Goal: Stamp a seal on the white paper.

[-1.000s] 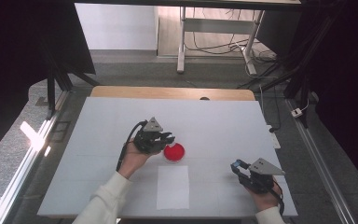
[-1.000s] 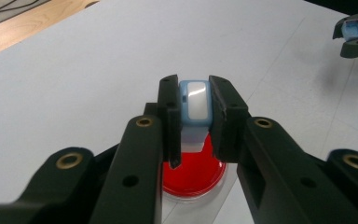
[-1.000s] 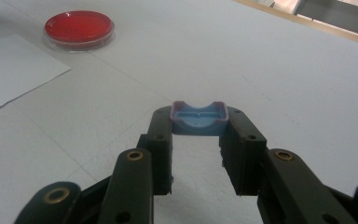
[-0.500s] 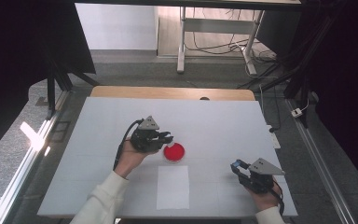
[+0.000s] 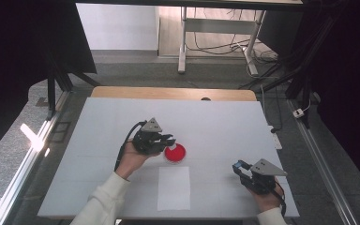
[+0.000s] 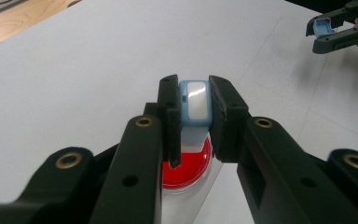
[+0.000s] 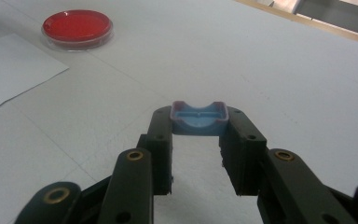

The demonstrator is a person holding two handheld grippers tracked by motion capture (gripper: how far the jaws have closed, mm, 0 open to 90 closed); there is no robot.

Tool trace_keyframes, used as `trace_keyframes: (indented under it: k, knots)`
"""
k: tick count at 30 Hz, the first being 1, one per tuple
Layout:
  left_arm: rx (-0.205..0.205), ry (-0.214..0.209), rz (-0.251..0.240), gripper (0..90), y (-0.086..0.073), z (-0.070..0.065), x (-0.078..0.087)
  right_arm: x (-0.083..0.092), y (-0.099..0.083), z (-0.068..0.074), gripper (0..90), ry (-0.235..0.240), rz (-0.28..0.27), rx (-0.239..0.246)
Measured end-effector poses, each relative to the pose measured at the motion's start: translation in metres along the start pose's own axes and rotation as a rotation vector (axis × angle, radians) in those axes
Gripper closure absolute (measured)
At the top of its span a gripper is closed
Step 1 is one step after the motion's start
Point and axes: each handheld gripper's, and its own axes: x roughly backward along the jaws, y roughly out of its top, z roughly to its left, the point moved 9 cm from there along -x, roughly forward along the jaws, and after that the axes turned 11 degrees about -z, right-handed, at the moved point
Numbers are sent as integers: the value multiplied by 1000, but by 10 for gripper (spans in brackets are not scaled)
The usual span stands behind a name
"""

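White counter [image 5: 225, 122] seen from above, with a wooden strip along its far edge. Near the middle, slightly toward the near edge: a round red dish [image 5: 175, 153] with a clear rim. Just nearer, touching or almost touching the dish: a white sheet of paper [image 5: 174, 187] reaching toward the near edge.

Left claw [image 5: 168, 140], held in a hand with a white sleeve, hovering at the dish's left side, tips over its rim. From the left gripper view: left claw [image 6: 195, 100] closed narrowly on a small light-blue piece with a white face [image 6: 195, 103], held upright between the jaw tips, directly above the red dish [image 6: 186, 163] and the edge of the paper.

Right claw [image 5: 238, 167] near the counter's near right corner, well apart from the dish, pointing left. From the right gripper view: right claw [image 7: 199, 119] holding a shallow blue cap-like piece [image 7: 198, 117] by its two sides, hollow side up, above bare counter. Farther off in that view, the red dish [image 7: 77, 27] at upper left, paper [image 7: 14, 70] beside it.

In the left gripper view's upper right corner, the right claw [image 6: 324, 32] with its blue piece [image 6: 318, 27] at the tips.
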Motion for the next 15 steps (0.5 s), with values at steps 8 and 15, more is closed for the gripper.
trace_keyframes:
  k: [8, 15]
  knots:
    - [-8, -9, 1, 755, 1, -4, 3, -1, 0, 1, 654, 4, -6, 0]
    - [5, -44, 0, 755, -1, -10, 5, 0, 0, 1, 654, 5, -4, 2]
